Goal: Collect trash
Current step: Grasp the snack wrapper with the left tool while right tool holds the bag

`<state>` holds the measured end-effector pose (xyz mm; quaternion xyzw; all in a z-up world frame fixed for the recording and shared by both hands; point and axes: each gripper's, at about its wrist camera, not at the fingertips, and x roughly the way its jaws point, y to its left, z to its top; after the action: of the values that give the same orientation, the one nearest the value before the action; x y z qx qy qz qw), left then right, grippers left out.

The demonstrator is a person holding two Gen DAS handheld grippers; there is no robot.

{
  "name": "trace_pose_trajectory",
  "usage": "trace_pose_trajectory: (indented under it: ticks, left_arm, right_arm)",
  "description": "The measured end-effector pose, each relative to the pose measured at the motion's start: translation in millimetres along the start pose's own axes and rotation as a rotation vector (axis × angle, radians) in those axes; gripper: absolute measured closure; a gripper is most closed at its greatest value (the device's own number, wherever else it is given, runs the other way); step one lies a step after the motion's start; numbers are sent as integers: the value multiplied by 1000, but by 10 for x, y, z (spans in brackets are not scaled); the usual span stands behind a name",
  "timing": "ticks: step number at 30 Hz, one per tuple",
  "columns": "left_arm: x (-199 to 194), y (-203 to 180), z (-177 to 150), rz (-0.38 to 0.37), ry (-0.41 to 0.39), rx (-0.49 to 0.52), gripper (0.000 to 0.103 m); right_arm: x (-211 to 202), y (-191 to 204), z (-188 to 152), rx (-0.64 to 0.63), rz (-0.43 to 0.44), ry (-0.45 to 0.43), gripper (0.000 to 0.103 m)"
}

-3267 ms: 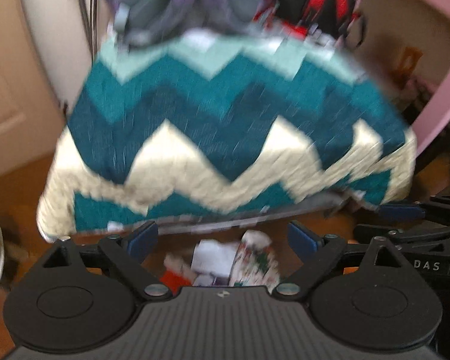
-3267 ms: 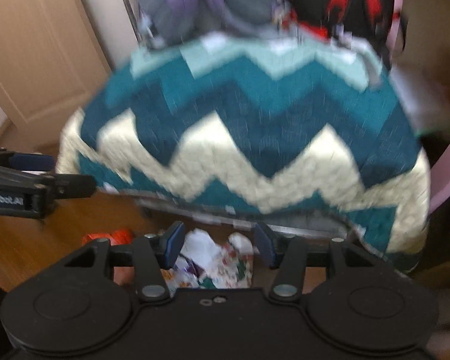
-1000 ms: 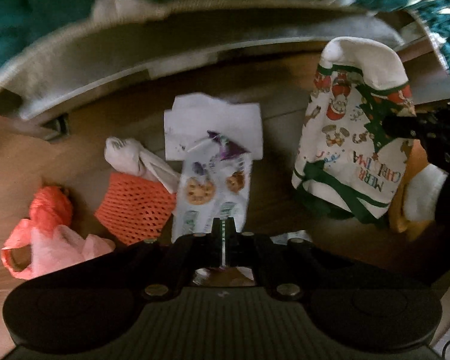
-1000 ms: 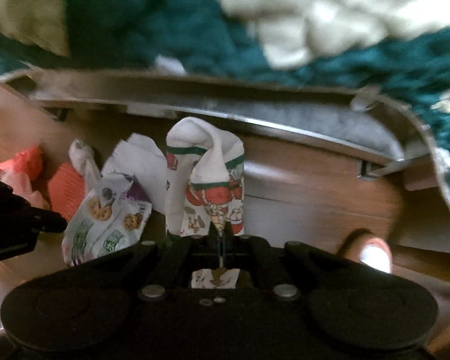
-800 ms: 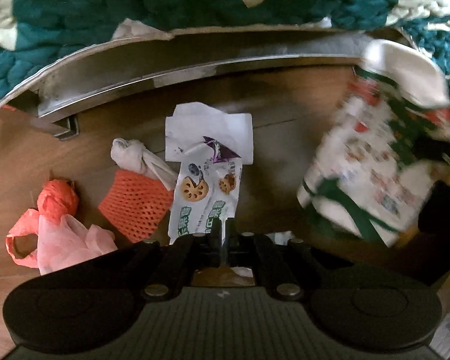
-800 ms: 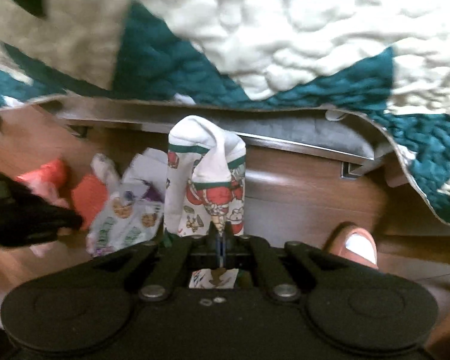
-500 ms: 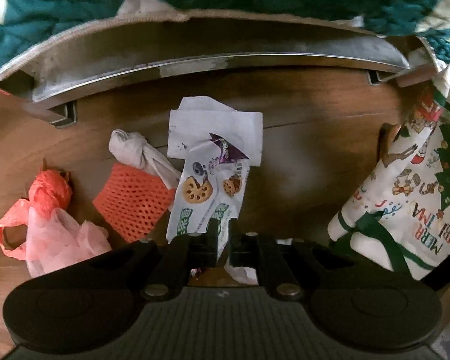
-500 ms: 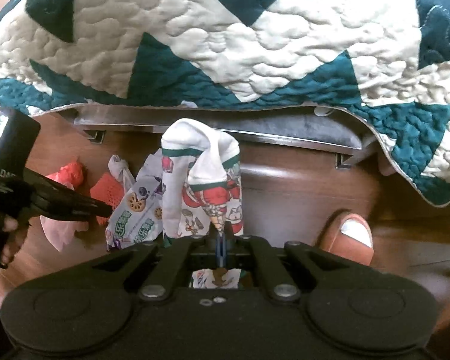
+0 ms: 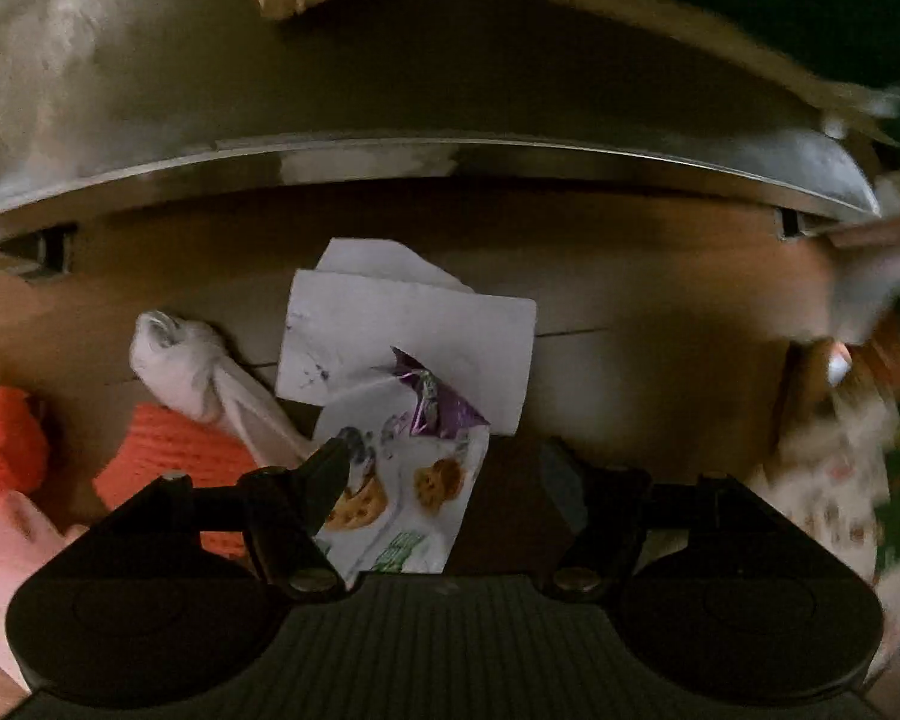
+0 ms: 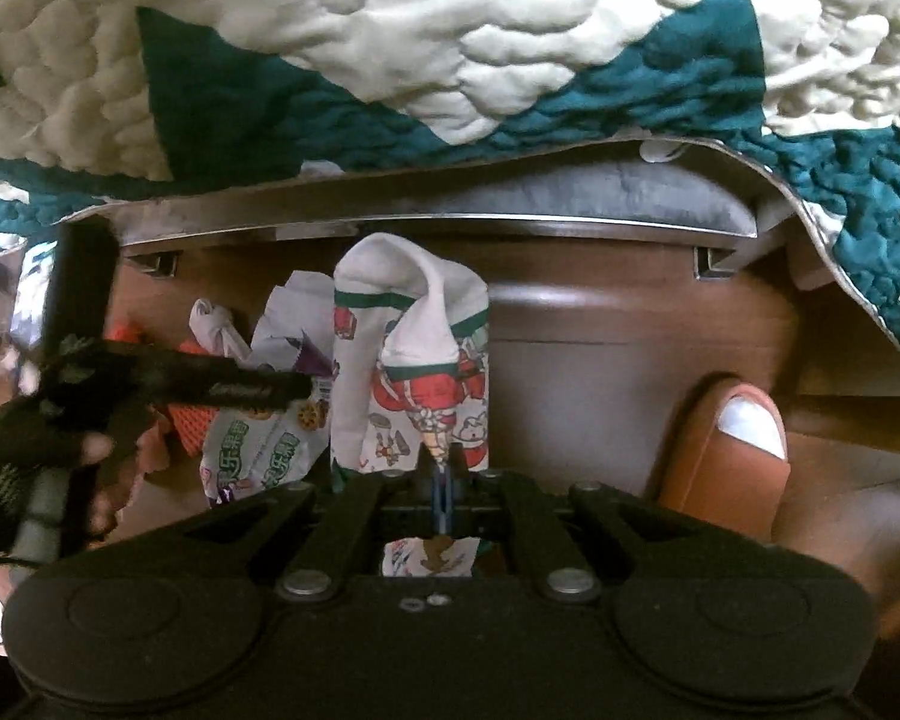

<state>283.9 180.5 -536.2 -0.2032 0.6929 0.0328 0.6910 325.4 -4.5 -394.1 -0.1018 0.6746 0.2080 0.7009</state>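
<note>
Printed white cloth, a Christmas-pattern bag (image 10: pixel 411 372), hangs clenched in the right gripper (image 10: pixel 442 483), whose jaws are pinched together on its lower edge, the bag rising toward twelve o'clock in that view. The left gripper (image 9: pixel 444 480) points down at the wooden floor (image 9: pixel 660 312); its jaws are opening, and the cookie snack wrapper (image 9: pixel 402 498) lies flat between them, untouched by either pad. The wrapper's long axis runs from six toward twelve o'clock, in line with the gripper, so the jaws would close across its width. The left hand looks much the nearer. A white paper sheet (image 9: pixel 408 324) lies at twelve o'clock, a knotted white rag (image 9: pixel 192 360) and orange mesh (image 9: pixel 168 450) at nine to ten o'clock, under the bed's metal rail (image 9: pixel 450 156).
</note>
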Motion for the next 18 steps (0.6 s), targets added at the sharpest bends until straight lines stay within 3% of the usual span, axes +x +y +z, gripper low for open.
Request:
trace_pose_trajectory:
  ticks: [5,9,11,14,18]
  left_arm:
    - [271,128,132,-34,55,-231,35]
    - [412,243,198,-40,82,-372,44]
    - [486,272,223,-42,104,-405,57]
    - [544,267,236,-49,118,-422,68]
    - [522,268,199,-50,114,-433,73]
  right_arm:
    - [23,13,-36,-7,11,21,101]
    - [32,-1,-42,-2,16,33,101]
    - [35,2,-37,4,18,38,101]
    - [41,16,-26,2,25,40,101]
    - [30,36,-20,-12,25,37,101]
